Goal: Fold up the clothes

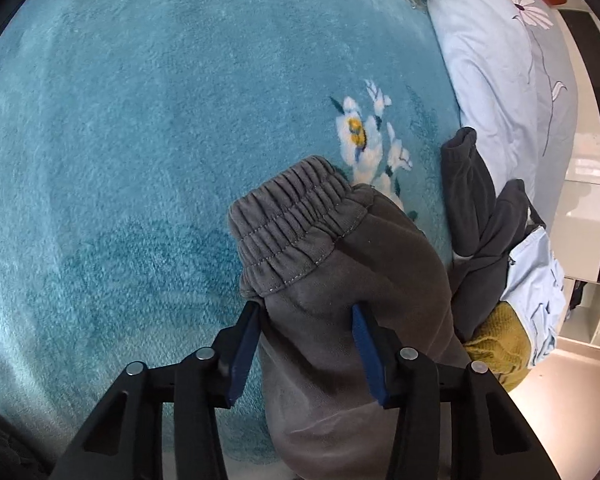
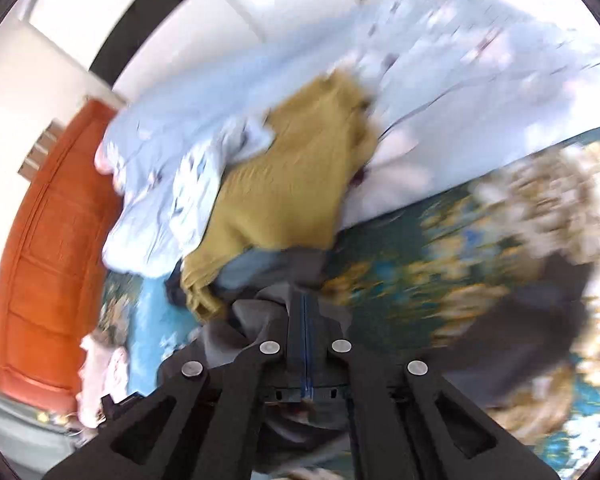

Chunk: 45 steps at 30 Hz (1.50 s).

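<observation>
On the blanket: grey trousers (image 1: pixel 340 264) lie on the teal plush blanket (image 1: pixel 140 140), their gathered elastic waistband (image 1: pixel 288 216) pointing toward the middle of it.
Trousers, where: toward the blanket's right side in the left wrist view, waistband just beside the white and yellow flower print (image 1: pixel 370 140), the cloth running back under the camera.
Left gripper: the left gripper (image 1: pixel 305 314) has its blue-padded fingers (image 1: pixel 366 344) apart, one on each side of the trousers just below the waistband; both pads appear to touch the cloth, but the jaws are not pressed together.
Right gripper: the right gripper (image 2: pixel 306 300) has its fingers together, with only a thin line between the pads; grey cloth (image 2: pixel 240 320) bunches around and beneath the tips, and whether any of it is pinched between them I cannot tell.
Right view: heavily blurred.
Pile beside the trousers: a dark grey garment (image 1: pixel 480 220) lies just right of them, touching a mustard knit garment (image 1: pixel 496 344) and a pale blue garment (image 1: pixel 540 280) at the blanket's right edge.
Same pile, right wrist view: the mustard knit (image 2: pixel 292 184) sits between pale blue cloth (image 2: pixel 168 184) and the duvet.
Duvet: a light blue duvet (image 1: pixel 492 60) with stitched flowers lies along the blanket's far right edge.
Beyond: an orange-brown wooden door (image 2: pixel 48 240) stands at the left of the right wrist view.
</observation>
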Each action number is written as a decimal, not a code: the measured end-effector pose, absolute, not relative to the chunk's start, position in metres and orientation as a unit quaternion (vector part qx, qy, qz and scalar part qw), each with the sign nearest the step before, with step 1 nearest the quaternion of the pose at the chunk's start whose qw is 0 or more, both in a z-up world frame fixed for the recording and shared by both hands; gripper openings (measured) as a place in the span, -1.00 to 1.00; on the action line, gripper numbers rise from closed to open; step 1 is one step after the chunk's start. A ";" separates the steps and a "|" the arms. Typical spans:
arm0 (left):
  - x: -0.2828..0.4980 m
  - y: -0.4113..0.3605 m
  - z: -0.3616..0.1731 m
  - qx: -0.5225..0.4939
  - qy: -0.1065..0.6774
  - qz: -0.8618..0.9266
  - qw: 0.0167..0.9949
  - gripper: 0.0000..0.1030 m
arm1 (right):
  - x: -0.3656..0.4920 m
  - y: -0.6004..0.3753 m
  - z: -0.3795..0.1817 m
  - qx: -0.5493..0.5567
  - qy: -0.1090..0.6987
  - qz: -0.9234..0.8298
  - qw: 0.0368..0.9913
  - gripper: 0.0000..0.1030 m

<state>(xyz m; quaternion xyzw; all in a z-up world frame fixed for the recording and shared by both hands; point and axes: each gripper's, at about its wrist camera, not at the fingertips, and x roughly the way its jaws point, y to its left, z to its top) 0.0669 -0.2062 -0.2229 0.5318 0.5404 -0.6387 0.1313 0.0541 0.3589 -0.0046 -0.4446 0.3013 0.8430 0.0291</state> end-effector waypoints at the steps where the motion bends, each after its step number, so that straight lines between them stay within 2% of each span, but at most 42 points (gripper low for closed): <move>1: 0.068 -0.206 -0.224 0.531 0.539 -0.640 0.133 -0.17 | 0.066 0.370 -0.007 -0.454 0.300 0.838 0.047 -1.00; 6: 0.076 -0.202 -0.220 0.522 0.520 -0.661 0.140 -0.40 | 0.100 0.402 -0.049 -0.502 0.314 0.797 0.120 -1.00; 8: 0.080 -0.201 -0.212 0.514 0.513 -0.673 0.139 -0.48 | 0.088 0.392 -0.062 -0.502 0.338 0.790 0.103 -0.96; 13: 0.102 -0.197 -0.179 0.477 0.495 -0.718 0.110 -0.52 | 0.036 0.349 -0.068 -0.504 0.303 0.807 0.056 -0.90; 14: 0.107 -0.198 -0.176 0.475 0.490 -0.723 0.107 -0.52 | 0.021 0.335 -0.070 -0.512 0.283 0.810 0.045 -0.80; 16: 0.116 -0.198 -0.171 0.470 0.480 -0.733 0.101 -0.52 | -0.009 0.308 -0.074 -0.529 0.239 0.814 0.023 -0.19; 18: 0.125 -0.199 -0.166 0.465 0.471 -0.743 0.095 -0.52 | -0.037 0.283 -0.083 -0.545 0.186 0.818 0.008 -0.05; 22: 0.137 -0.203 -0.169 0.467 0.474 -0.742 0.090 -0.52 | -0.075 0.244 -0.111 -0.584 0.081 0.808 0.006 -0.05; 26: 0.143 -0.206 -0.173 0.473 0.475 -0.737 0.088 -0.52 | -0.082 0.230 -0.125 -0.603 0.053 0.795 0.019 -0.07; 28: 0.142 -0.204 -0.171 0.473 0.471 -0.740 0.085 -0.52 | -0.079 0.228 -0.128 -0.613 0.048 0.788 0.033 -0.76; 31: 0.134 -0.200 -0.163 0.475 0.458 -0.747 0.076 -0.52 | -0.067 0.229 -0.119 -0.612 0.048 0.788 0.043 -0.85; 36: 0.105 -0.194 -0.113 0.447 0.427 -0.786 0.013 -0.52 | -0.045 0.254 -0.049 -0.551 0.128 0.824 0.036 -0.87; 42: 0.079 -0.181 -0.024 0.349 0.380 -0.850 -0.109 -0.50 | 0.017 0.291 0.113 -0.357 0.153 0.920 0.044 -0.87; 45: 0.083 -0.176 -0.033 0.343 0.379 -0.847 -0.146 -0.39 | 0.072 0.298 0.141 -0.300 0.138 0.942 0.066 -0.86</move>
